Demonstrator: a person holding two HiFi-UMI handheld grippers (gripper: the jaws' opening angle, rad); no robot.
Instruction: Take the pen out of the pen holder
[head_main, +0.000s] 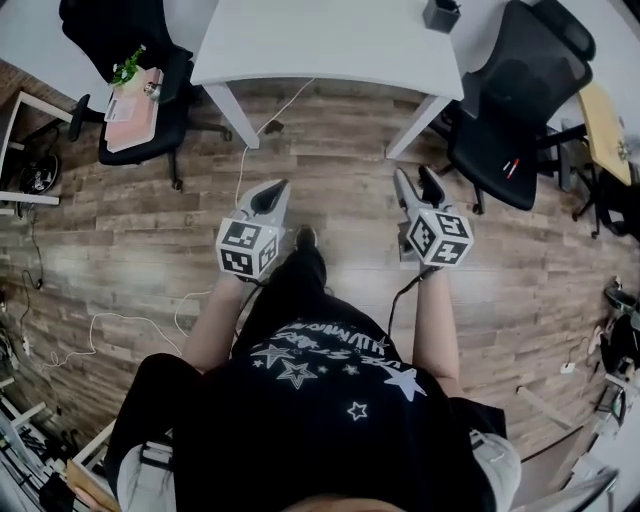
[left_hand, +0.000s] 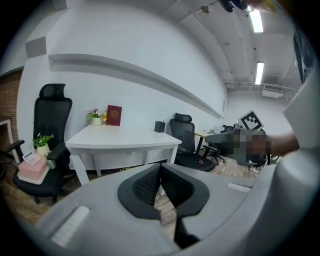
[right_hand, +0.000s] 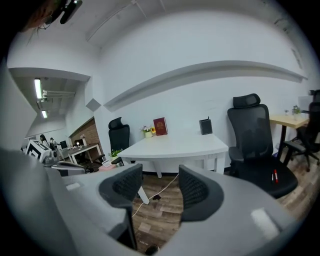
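We see left gripper (head_main: 277, 187) jaws together, right gripper (head_main: 414, 174) jaws apart, both empty, short of the table (head_main: 330, 45); pen holder (head_main: 440, 14) at its far-right corner, contents probably too small to tell.

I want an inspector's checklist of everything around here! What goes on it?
Surface: white rectangular table.
Job's things: dark square pen holder at its far right corner; pen not discernible.
Clutter: red book, small flower pot at the table's back edge.
Grippers: left claw shut, empty; right claw open, empty.
Cables: white cable on wooden floor.
Surroundings: black office chairs both sides.
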